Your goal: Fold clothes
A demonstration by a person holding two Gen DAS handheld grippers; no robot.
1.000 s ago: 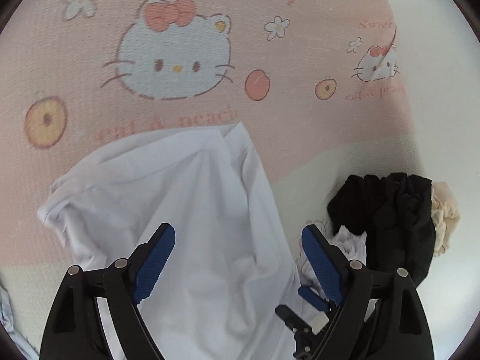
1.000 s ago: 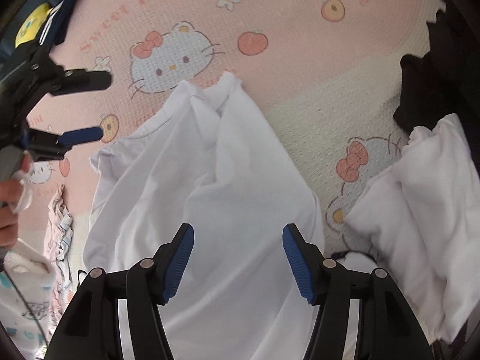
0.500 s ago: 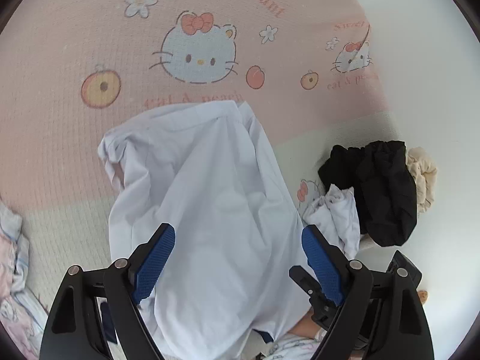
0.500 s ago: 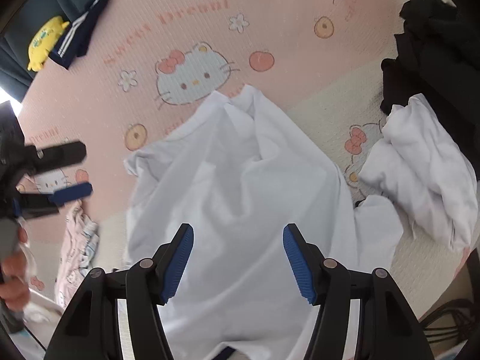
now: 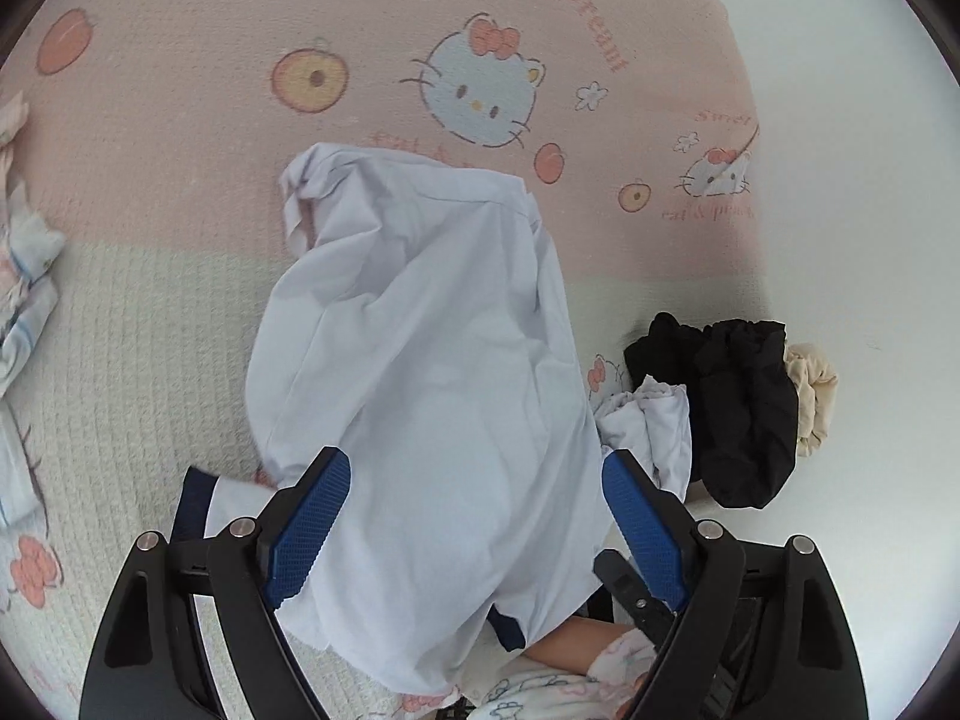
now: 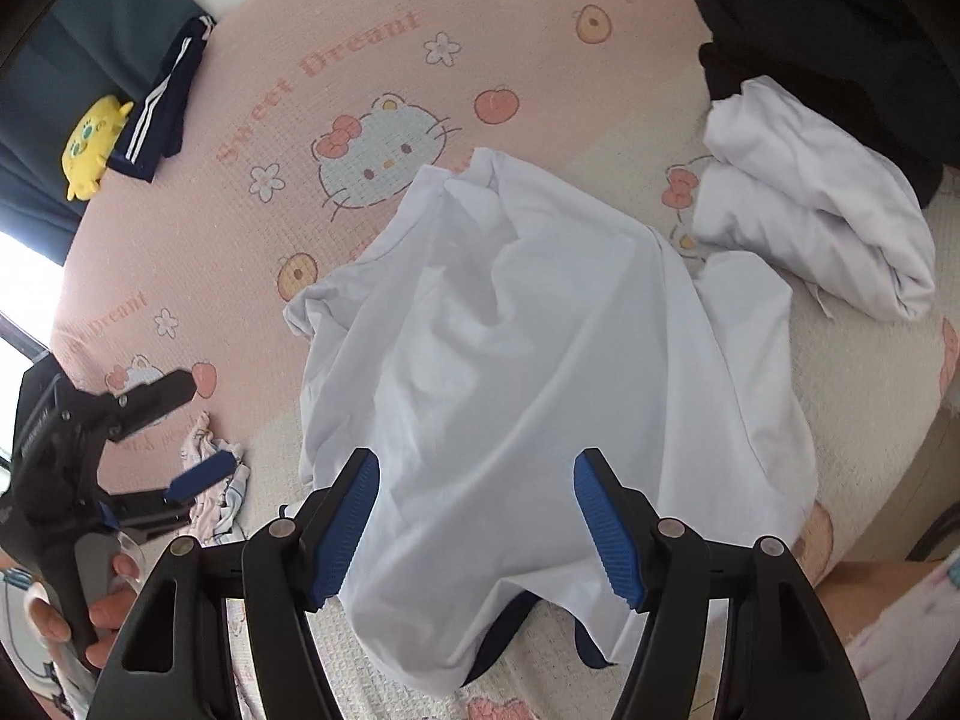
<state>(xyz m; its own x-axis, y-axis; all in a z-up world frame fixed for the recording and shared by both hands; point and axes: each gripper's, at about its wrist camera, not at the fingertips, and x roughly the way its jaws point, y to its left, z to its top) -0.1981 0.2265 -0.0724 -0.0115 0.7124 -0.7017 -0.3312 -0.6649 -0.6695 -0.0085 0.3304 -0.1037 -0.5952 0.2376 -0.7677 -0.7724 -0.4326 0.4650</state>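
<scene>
Two grippers hang above the bed, and neither grips anything. Your left gripper has its jaws spread wide, with the white shirt lying loose beneath and between them, not pinched. Your right gripper is also spread; its jaws have just been opening, and only slack cloth shows below them, clear of the pads.

The shirt lies rumpled at the middle of the pink bedspread, its bunched top end toward 12 o'clock in both views and its hem toward 6 o'clock, with a dark navy trim peeping out from under the hem. As I read it, you are at the spreading step: the garment is laid down but not yet flat, and no fold is made. The next move calls for a pinch at two outer edges, probably the lower corners nearest you, followed by a pull apart to smooth the creases.

Mind the neighbours. In the right wrist view a folded white garment sits at 2 o'clock, just beside the shirt's side edge, and dark clothes lie beyond it. A small patterned garment lies at 8 o'clock. Open bedspread lies from 10 to 12 o'clock, so spread that way. The bed's edge falls away near 4 o'clock.
</scene>
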